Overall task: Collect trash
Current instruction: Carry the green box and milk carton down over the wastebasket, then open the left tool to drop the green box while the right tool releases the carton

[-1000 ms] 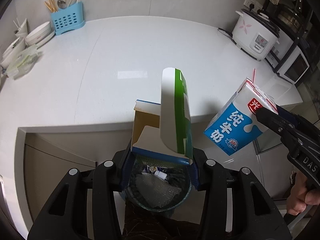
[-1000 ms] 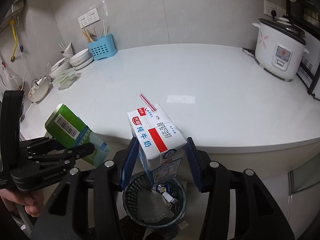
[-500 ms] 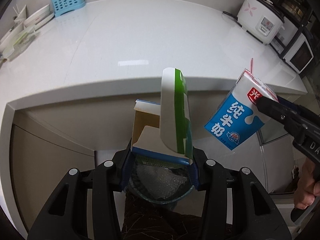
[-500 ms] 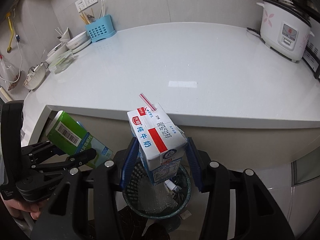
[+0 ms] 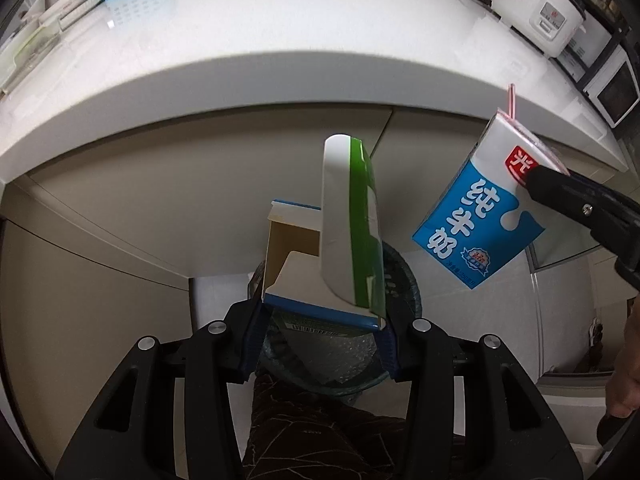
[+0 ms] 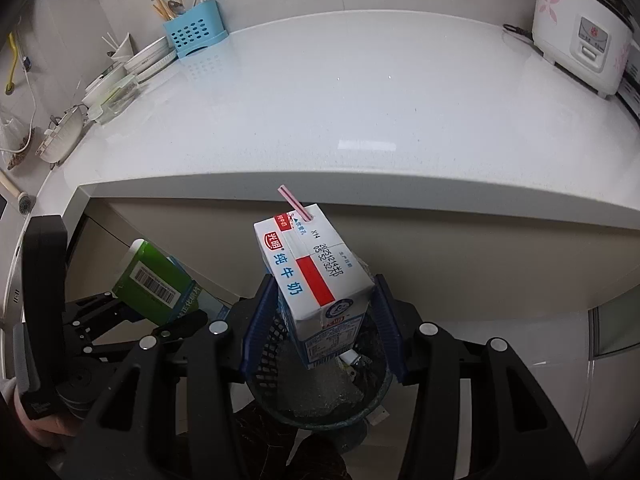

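Note:
My left gripper (image 5: 320, 316) is shut on a green and white open box (image 5: 344, 236), seen in the right wrist view (image 6: 156, 284) as well. My right gripper (image 6: 320, 320) is shut on a blue and white milk carton (image 6: 316, 280) with a pink straw, also visible in the left wrist view (image 5: 480, 208). Both are held over a round mesh trash bin (image 6: 380, 392) on the floor, which holds a clear bag and small scraps. The bin also shows under the box in the left wrist view (image 5: 404, 280).
A white countertop (image 6: 340, 100) overhangs beige cabinets just behind the bin. On it stand a rice cooker (image 6: 580, 36), a blue utensil holder (image 6: 194, 38) and stacked dishes (image 6: 120, 76). A microwave (image 5: 612, 92) sits at far right.
Both grippers have moved down from counter height to below the counter edge, bringing the box and the carton closer to the bin.

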`<state>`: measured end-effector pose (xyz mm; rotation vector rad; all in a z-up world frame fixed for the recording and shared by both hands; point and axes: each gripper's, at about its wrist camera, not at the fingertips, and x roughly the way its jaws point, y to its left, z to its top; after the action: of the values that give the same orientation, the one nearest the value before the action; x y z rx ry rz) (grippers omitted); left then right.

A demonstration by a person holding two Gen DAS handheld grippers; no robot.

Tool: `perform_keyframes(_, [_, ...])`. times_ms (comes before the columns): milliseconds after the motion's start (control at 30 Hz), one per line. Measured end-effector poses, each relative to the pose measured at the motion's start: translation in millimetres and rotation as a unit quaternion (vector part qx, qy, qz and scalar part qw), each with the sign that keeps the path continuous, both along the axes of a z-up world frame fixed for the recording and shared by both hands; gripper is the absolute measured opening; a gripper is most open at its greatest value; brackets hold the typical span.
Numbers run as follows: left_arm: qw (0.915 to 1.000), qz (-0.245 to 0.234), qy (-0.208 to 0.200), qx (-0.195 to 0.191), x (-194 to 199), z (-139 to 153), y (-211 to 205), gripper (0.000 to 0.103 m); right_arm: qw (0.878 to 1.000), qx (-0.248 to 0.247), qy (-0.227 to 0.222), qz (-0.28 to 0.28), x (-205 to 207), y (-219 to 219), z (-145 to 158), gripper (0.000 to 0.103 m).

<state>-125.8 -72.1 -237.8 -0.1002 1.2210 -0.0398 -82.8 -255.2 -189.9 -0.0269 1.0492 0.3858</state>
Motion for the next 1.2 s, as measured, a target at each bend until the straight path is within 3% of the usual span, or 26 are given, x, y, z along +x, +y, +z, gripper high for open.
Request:
perform_keyframes(100, [0.9998,0.003,0.016,-0.014,1,-8,0,0.045,1.000,-0.002,0.008,-0.001,-2,0,-5,0.046])
perform_keyframes(600, [0.9984,-0.022,0.050,-0.013,12,-33,-14,0.048,0.999,-0.014,0.030,-0.016,-7,-10,-19,0.046])
perform_keyframes(967, [0.9989,-0.016,0.044,-0.011,16,-29,-11,0.068,0.999,-0.014,0.037,-0.022,-7,-4,-22,0.046])
perform_keyframes(1200, [0.9995,0.020,0.016,-0.019,15,-8,12,0.086,0.998,-0.015,0.050,-0.020,-8,3,-33,0.046])
